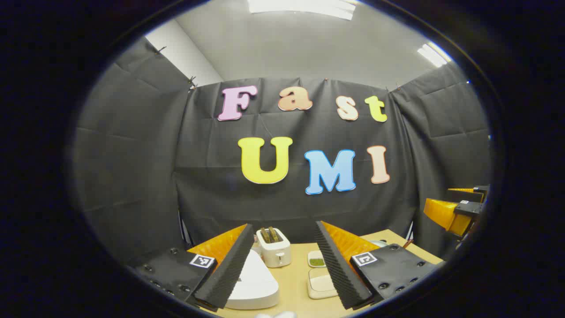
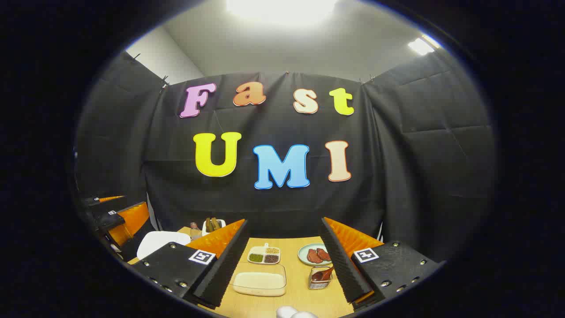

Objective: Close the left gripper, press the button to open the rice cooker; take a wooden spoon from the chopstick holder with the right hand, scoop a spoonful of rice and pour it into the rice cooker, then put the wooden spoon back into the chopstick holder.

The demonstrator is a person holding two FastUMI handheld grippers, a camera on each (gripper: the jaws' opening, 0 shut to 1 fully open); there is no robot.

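Note:
My left gripper is open and holds nothing, raised above the near left part of the wooden table. Below, between its fingers, lies the white rice cooker with its lid down. My right gripper is also open and empty, hovering over the table's near side. Low between its fingers stands the metal chopstick holder with the wooden spoon in it. To its left lies a clear tub of white rice. The rice cooker appears at the left, behind my left gripper.
A white toaster stands behind the cooker, with a small bottle beside it. A divided dish of beans and a plate of reddish pieces sit mid-table. My right gripper appears at the far right.

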